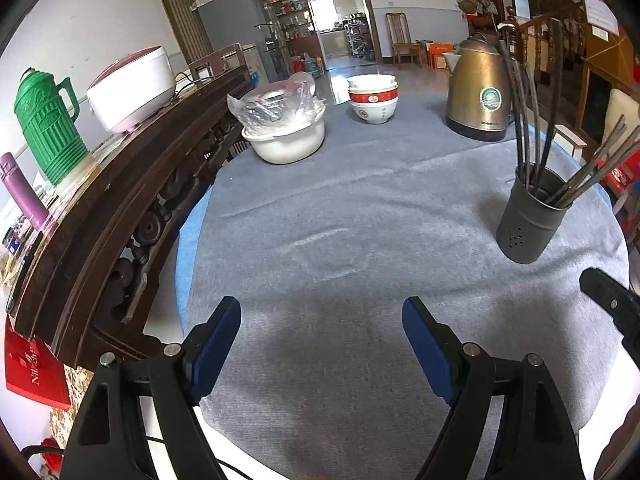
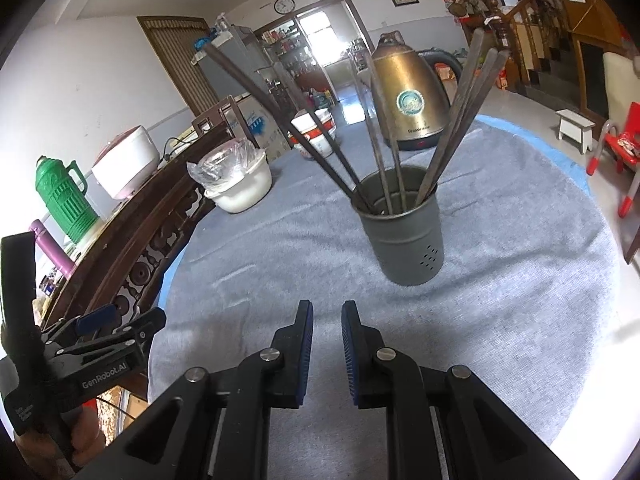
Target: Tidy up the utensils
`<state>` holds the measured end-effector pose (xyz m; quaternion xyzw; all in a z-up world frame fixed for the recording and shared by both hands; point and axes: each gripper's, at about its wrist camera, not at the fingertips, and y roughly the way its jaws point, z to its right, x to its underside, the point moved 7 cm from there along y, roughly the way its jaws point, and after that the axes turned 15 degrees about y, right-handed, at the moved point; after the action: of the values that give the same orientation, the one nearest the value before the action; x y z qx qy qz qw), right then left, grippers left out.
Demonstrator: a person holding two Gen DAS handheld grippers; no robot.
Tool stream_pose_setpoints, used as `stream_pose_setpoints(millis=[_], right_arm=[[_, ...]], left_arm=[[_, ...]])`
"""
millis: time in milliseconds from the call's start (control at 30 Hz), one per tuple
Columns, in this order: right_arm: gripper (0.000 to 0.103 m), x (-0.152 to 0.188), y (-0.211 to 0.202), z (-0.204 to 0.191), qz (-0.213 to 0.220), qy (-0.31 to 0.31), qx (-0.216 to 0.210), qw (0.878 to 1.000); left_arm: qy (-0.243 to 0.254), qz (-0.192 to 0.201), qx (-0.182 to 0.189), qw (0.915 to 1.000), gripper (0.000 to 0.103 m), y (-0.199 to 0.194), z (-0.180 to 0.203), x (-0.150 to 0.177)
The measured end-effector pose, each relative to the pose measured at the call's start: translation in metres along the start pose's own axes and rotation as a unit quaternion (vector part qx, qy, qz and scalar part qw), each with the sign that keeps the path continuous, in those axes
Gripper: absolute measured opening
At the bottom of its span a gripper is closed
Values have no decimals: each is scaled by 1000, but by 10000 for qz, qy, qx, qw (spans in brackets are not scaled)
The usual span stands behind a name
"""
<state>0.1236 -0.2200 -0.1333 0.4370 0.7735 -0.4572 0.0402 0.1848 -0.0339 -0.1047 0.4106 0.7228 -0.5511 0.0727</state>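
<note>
The left hand-held gripper (image 1: 321,312) hangs above the round bench covered in grey cloth (image 1: 340,208), its blue-padded fingers (image 1: 216,344) set wide apart with nothing between them. The right hand-held gripper (image 2: 326,316) hangs over the same cloth (image 2: 280,248), its two blue pads (image 2: 306,344) drawn close together with a narrow gap remaining; nothing is held between them.

The dark grey cylindrical metal utensil holder (image 2: 404,240) stands upright on the cloth, just ahead of the right hand-held gripper and clear of it. In the left wrist view the same holder (image 1: 528,220) sits to the right, well apart from the left hand-held gripper. Long dark chopsticks (image 2: 384,132) stand inside the holder, fanned out and leaning against its rim in several directions; the same chopsticks (image 1: 532,120) appear in the left wrist view. A cluster of small holes marks the lower wall of the holder.

Behind the holder stands a brass-coloured electric kettle (image 2: 408,100) on a dark base. To its left sits a stack of white bowls with red bands (image 1: 373,96). A white basin holding a clear plastic bag (image 1: 284,128) rests near the bench's left edge. Beside the bench runs a dark carved wooden sideboard (image 1: 132,200) carrying a green ribbed thermos jug (image 1: 48,124), a white rice cooker (image 1: 132,88) and a purple flask (image 1: 24,192).
</note>
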Motion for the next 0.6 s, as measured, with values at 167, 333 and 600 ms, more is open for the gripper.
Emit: stream_pose_setpoints(millis=[167, 333, 600], right_arm=[[17, -8, -9, 3, 244, -62, 129, 9996], [17, -12, -14, 3, 408, -212, 303, 9985], [17, -12, -24, -3, 510, -293, 360, 9976]], left_arm=[[70, 66, 28, 9999, 83, -6, 4, -4], [68, 141, 54, 9999, 83, -12, 3, -4], [-29, 273, 69, 9996, 83, -25, -4, -1]])
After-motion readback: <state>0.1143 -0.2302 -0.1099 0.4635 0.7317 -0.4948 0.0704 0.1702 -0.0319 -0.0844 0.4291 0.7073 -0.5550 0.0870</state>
